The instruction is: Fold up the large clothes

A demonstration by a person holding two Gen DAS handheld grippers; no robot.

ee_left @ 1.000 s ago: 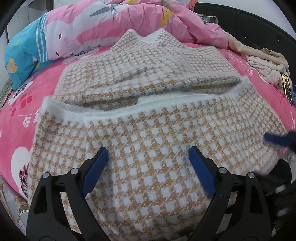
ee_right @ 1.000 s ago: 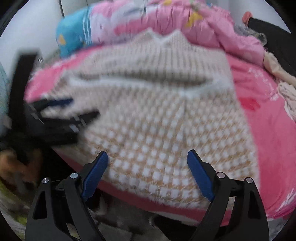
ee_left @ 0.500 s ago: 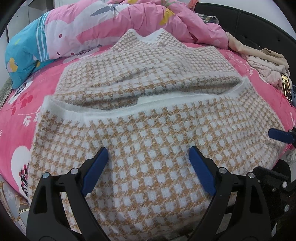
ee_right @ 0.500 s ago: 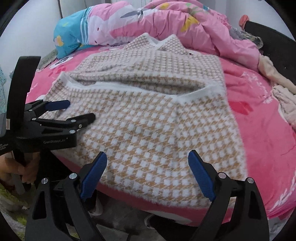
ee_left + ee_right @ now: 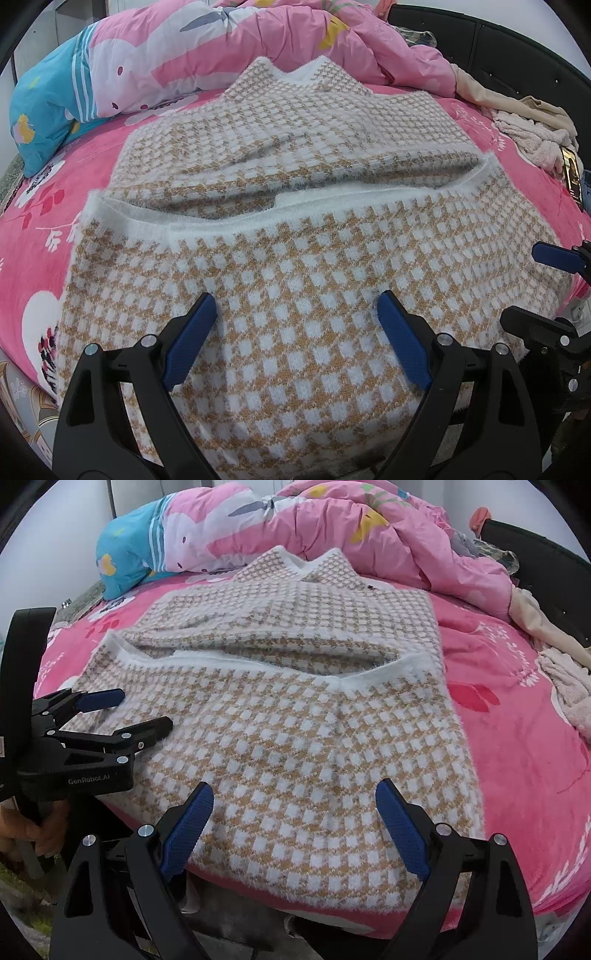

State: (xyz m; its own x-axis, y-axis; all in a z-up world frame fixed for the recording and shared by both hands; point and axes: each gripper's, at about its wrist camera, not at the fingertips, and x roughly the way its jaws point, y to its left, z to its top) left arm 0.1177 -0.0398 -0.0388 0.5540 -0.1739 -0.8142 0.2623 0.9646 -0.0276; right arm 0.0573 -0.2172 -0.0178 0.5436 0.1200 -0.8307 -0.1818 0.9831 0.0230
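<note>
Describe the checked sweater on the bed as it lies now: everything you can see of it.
The sweater is a fuzzy knit, tan and white checked with white trim. It lies flat on the pink bedsheet, V-neck toward the quilt. Its hem has been folded up, leaving a white-edged band across the middle. Both grippers hover open above the near fold, gripping nothing.

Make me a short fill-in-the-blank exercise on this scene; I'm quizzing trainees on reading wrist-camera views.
1. The checked sweater lies on a bed sheet whose main colour is ____.
2. Both the left tool and the right tool have their jaws ____.
3. The sweater's bottom hem has been folded ____ over its body.
4. The pads on each tool are coloured ____.

Answers: pink; open; up; blue
</note>
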